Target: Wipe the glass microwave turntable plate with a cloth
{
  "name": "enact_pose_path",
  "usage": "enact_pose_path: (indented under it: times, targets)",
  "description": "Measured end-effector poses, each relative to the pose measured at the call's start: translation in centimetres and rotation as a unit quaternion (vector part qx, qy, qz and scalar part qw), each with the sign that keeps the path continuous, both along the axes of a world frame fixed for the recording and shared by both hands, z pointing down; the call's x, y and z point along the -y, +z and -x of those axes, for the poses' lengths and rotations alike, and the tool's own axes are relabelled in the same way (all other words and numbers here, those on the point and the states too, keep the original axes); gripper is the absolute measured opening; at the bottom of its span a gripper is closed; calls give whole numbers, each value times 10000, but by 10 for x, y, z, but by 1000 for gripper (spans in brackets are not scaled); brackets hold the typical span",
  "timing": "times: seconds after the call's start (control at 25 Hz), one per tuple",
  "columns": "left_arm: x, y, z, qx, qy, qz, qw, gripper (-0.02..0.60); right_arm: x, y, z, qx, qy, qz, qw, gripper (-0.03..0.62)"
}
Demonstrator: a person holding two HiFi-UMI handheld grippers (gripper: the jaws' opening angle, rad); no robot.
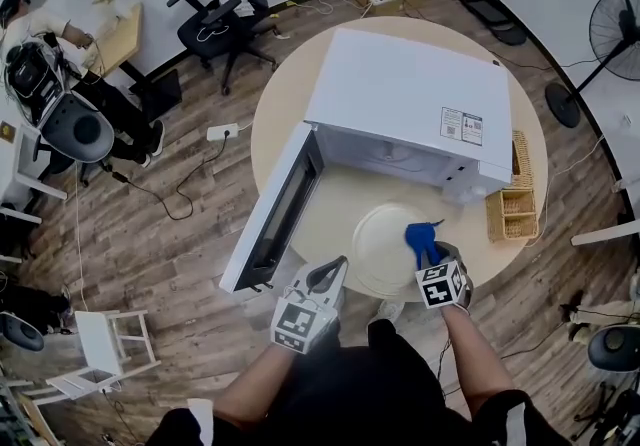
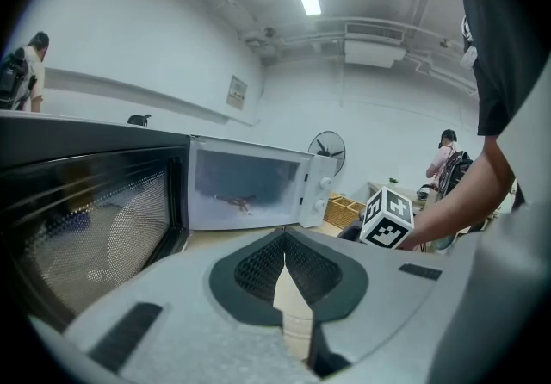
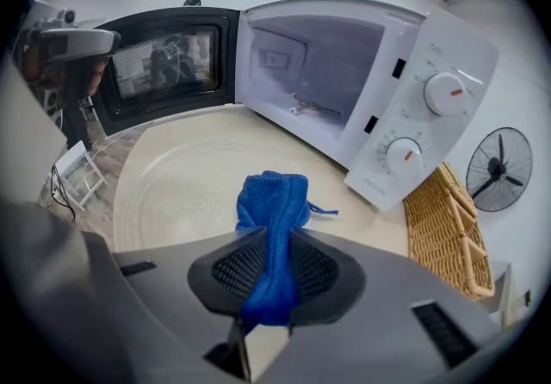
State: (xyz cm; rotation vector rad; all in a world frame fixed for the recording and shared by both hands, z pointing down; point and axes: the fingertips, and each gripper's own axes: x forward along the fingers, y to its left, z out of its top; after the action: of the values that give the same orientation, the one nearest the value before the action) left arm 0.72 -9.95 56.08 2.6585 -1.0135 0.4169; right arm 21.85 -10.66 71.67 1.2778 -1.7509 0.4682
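While the head view shows the plate (image 1: pixel 378 234) lying on the table (image 1: pixel 285 104) before the open microwave (image 1: pixel 410 99), only the right gripper view shows the right gripper (image 3: pixel 274 266) pinching the blue cloth (image 3: pixel 274 206) over it. The left gripper (image 2: pixel 284 246) has its jaws pressed together, empty.

**Q:** Gripper housings?
**A:** Left gripper (image 1: pixel 336 268) and right gripper (image 1: pixel 427 250): light grey moulded shells, dark mesh-textured pads (image 2: pixel 258 269), and recessed black slots on the upper faces.
**Q:** Markings?
**A:** Each gripper carries a white marker cube (image 1: pixel 442 285) printed with black squares.
**Q:** Operator clothing?
**A:** Black short-sleeved shirt (image 1: pixel 395 384).
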Motion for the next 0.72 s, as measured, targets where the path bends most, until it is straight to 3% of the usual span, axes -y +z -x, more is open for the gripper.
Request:
enact_pose_path:
  times: [0.24, 0.48, 0.72]
  targets:
    - [-1, -1, 0, 31, 0, -8, 10000, 6, 6, 0, -31, 18, 465, 16, 9989, 72]
    - [-1, -3, -1, 16, -3, -43, 10000, 6, 8, -2, -35, 83, 555, -53, 9984, 69]
    - [3, -5, -1, 34, -19, -92, 10000, 6, 18, -45, -16, 671, 566, -839, 9926, 66]
